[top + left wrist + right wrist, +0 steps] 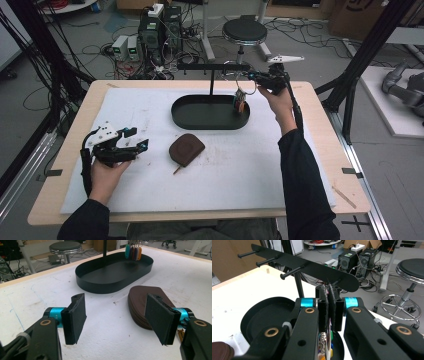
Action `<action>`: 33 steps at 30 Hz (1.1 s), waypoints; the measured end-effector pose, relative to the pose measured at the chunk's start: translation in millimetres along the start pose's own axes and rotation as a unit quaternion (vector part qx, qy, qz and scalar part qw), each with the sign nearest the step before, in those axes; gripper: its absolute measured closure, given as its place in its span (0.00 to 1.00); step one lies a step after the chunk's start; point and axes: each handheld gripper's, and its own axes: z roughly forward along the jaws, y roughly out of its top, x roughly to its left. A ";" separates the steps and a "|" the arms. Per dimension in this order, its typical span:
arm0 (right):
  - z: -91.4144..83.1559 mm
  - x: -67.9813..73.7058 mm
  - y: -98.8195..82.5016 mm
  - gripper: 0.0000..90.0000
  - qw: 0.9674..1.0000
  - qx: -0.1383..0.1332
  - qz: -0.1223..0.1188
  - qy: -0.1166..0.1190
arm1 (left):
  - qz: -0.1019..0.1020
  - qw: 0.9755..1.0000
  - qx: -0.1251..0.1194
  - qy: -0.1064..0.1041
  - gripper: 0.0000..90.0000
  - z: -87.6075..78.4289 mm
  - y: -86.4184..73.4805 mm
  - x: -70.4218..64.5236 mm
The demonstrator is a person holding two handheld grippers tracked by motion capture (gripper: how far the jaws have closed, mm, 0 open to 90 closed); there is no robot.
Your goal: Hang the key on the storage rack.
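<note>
Room: a workshop floor strewn with cables, computer towers and a round stool beyond the table, whose top is covered by a white mat.

Left gripper: rests low on the mat at the left, jaws wide apart with nothing between them; in the left gripper view the pads frame bare mat, with the brown pouch just beyond the right-hand one.

Brown pouch: lies flat on the mat, near the middle, just in front of the tray and apart from it.

Tray: a black oval dish, from whose far side a post rises to a peg rail.

Key bunch: coloured tags on a ring, hanging above the tray's right end — held up at the rail's rightmost peg.

Right gripper: raised at the rail's right end, jaws closed tight on the ring of the bunch; the tags dangle below the pads.

Step in hand: probably hanging the keys on, or lifting them off, that peg — I cannot tell which.

Next move: calls for sliding the ring squarely along the peg without tilting.
</note>
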 end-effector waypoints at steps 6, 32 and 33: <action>0.0 0.6 0.2 0.96 1.000 0.003 -0.006 -0.007 | 0.001 1.000 0.002 -0.001 0.37 0.5 -0.5 -0.3; -10.4 -1.3 2.0 0.82 0.998 0.008 -0.017 -0.056 | 0.005 1.000 0.005 0.001 0.37 1.0 -0.6 -0.2; -11.3 -1.3 2.2 0.81 0.998 0.009 -0.017 -0.059 | 0.005 1.000 0.004 0.001 0.37 1.0 -0.6 -0.3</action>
